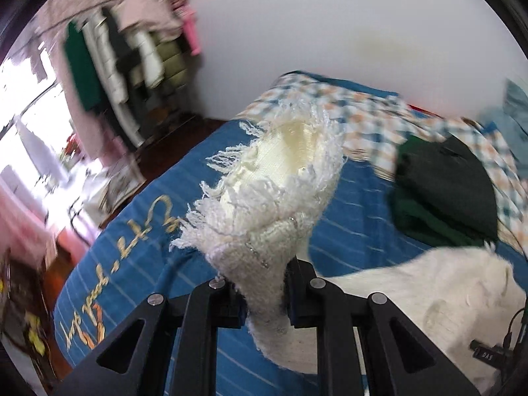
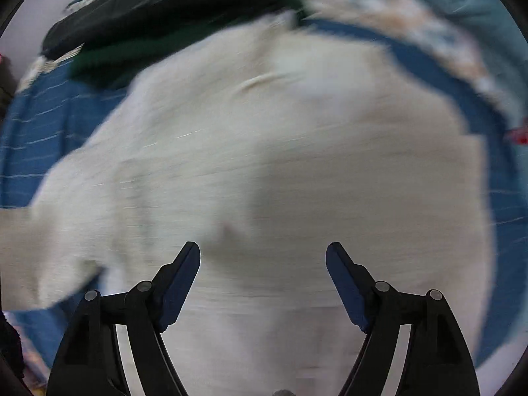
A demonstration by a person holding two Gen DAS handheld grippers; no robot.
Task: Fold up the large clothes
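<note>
Bedroom surroundings are shown, with a white wall (image 1: 330, 16) behind and a rack of hanging clothes (image 1: 125, 66) blurred at the far left of the left wrist view; most of the space is taken by a bed covered in a blue striped bedspread (image 1: 138, 241) with gold lettering, and a checked blanket (image 1: 346, 105) is bunched at its far end; a large white knitted garment (image 2: 280, 165) is spread across the bedspread and fills nearly the whole right wrist view, its body lying fairly flat though heavily blurred; a stack of dark green and black folded clothes (image 1: 448, 191) is seen on the bed beyond it, near the checked blanket; a fringed end of the white garment (image 1: 274, 178), seemingly a sleeve cuff or hem, is lifted clear of the bed and is pinched in the left tool (image 1: 264, 300), whose jaws are closed narrowly on the knit; the right tool (image 2: 263, 257) is held over the garment's body with its jaws spread wide and nothing between them; the fold is judged to be at an early stage, with one end raised to be carried over and the body not yet doubled; the dark stack suggests that other pieces are already finished.
</note>
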